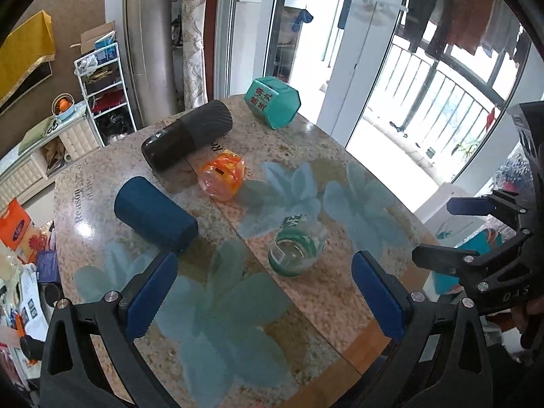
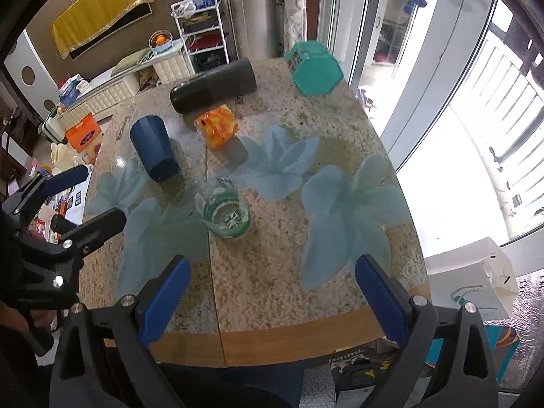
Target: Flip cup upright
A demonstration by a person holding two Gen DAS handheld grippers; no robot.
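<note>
A clear glass cup with green print lies on its side near the middle of the table, also in the right wrist view. A dark blue cup lies on its side to the left, also in the right wrist view. An orange patterned cup lies tipped behind them. My left gripper is open and empty, above the table short of the glass cup. My right gripper is open and empty near the table's front edge; it shows at the right of the left wrist view.
A black cylindrical case lies at the back of the table. A teal hexagonal box lies at the far edge. A white shelf rack and clutter stand to the left; a glass balcony door is to the right.
</note>
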